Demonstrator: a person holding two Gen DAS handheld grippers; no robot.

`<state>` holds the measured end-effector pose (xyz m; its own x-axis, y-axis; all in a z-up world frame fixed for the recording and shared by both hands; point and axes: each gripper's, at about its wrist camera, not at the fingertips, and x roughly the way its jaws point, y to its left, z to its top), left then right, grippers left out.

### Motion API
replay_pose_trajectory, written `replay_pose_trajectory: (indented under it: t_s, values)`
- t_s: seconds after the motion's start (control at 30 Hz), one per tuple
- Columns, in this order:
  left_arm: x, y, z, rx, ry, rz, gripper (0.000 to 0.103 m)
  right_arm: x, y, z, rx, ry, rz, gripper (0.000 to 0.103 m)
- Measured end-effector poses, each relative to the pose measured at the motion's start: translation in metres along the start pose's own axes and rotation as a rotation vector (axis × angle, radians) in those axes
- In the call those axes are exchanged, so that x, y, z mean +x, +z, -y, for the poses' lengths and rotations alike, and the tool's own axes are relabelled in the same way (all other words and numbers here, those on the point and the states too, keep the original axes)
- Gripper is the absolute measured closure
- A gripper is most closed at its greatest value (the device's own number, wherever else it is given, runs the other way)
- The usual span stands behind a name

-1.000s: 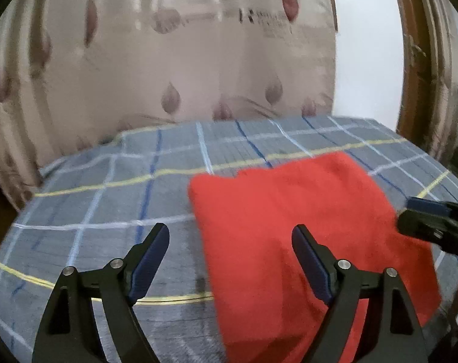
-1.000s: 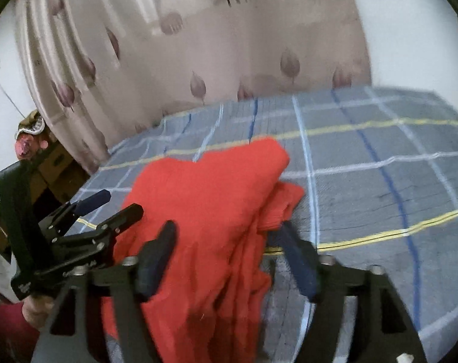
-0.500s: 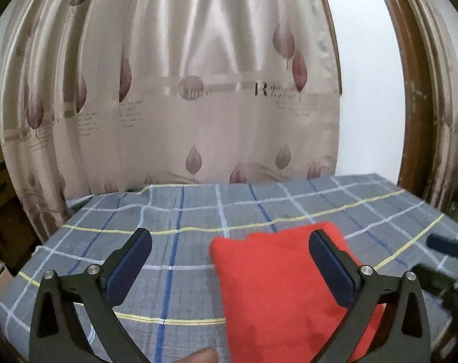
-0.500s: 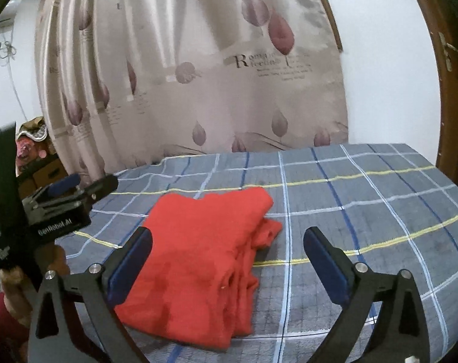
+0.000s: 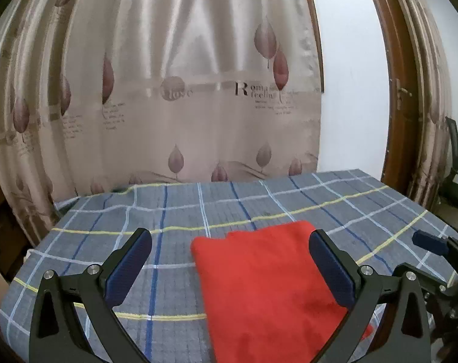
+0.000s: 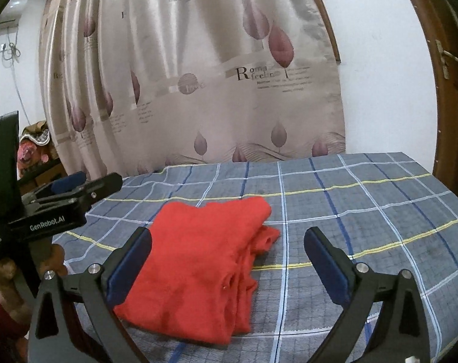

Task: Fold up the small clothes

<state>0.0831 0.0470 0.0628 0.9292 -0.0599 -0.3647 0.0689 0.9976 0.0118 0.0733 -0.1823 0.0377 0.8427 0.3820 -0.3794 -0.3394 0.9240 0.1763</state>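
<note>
A folded red garment (image 5: 268, 290) lies flat on the checked grey cloth (image 5: 174, 211) that covers the table, towards the near edge; its layered, uneven side edges show on the right in the right wrist view. The left gripper (image 5: 230, 260) hangs above the near edge with its jaws spread wide and nothing between the pads; its right finger (image 5: 331, 269) overlaps the garment in view without pressing on it. The right gripper (image 6: 227, 257) is likewise released, jaws wide, the garment lying below and between its fingers but ungripped.

Behind the table a beige curtain (image 5: 174, 90) with mauve leaf prints fills the wall, and beside it runs a brown wooden door frame (image 5: 392, 90) with a metal handle (image 6: 445, 57) (seen at the right wrist view's edge). Nothing stands on the cloth around the garment.

The curtain reads "Roma… feelin…" and "love"; smaller lines are illegible. The left gripper's body, seen from the right wrist, carries "GenRobot.AI" (image 6: 47, 227), a hand (image 6: 4, 275) holding it below
</note>
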Motion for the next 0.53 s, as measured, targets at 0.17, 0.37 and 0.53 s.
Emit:
replay_pose_trajectory:
  t_s: [0.17,0.37,0.53]
  values:
    - [0.012,-0.006,0.003,-0.015,0.038,-0.062,0.0,0.001,-0.001,0.003,0.01,-0.005,-0.01,0.001]
    - [0.023,-0.014,-0.006,-0.08,0.052,-0.103,0.0,0.003,-0.002,0.0,0.0,-0.038,-0.033,0.0]
    - [0.022,-0.017,-0.004,-0.055,0.083,-0.092,0.0,0.012,-0.004,0.001,0.003,-0.086,-0.07,0.0]
